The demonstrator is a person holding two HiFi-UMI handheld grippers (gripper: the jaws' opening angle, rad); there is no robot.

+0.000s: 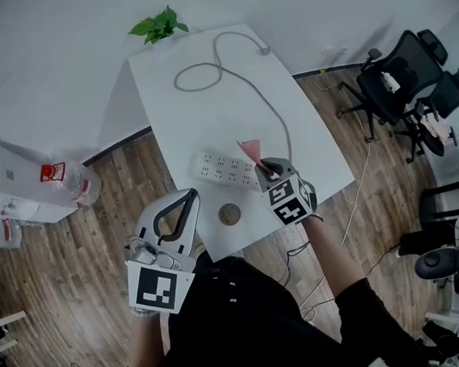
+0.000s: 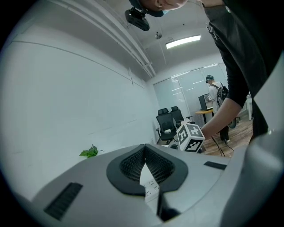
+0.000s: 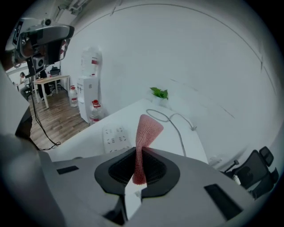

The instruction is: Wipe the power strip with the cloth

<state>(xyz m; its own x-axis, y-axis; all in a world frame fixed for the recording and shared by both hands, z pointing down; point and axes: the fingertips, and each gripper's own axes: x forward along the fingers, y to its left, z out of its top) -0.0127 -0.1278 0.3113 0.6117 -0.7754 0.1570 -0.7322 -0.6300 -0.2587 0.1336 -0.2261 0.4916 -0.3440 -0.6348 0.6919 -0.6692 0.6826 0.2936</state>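
Note:
The white power strip (image 1: 225, 169) lies across the white table (image 1: 209, 88), and its grey cable (image 1: 239, 79) loops toward the far edge. My right gripper (image 1: 269, 169) hovers at the strip's right end, shut on a pink cloth (image 1: 251, 149) that sticks up from its jaws. In the right gripper view the cloth (image 3: 144, 131) stands pinched between the pads, with the strip (image 3: 116, 137) just beyond to the left. My left gripper (image 1: 189, 196) is shut on nothing, held over the table's near left corner. A piece of the strip (image 2: 151, 188) shows below its pads.
A round disc (image 1: 229, 214) sits in the tabletop near the front edge. A potted plant (image 1: 158, 25) stands at the far left corner. Water bottles (image 1: 60, 180) stand on the floor to the left. Black office chairs (image 1: 404, 78) are at the right.

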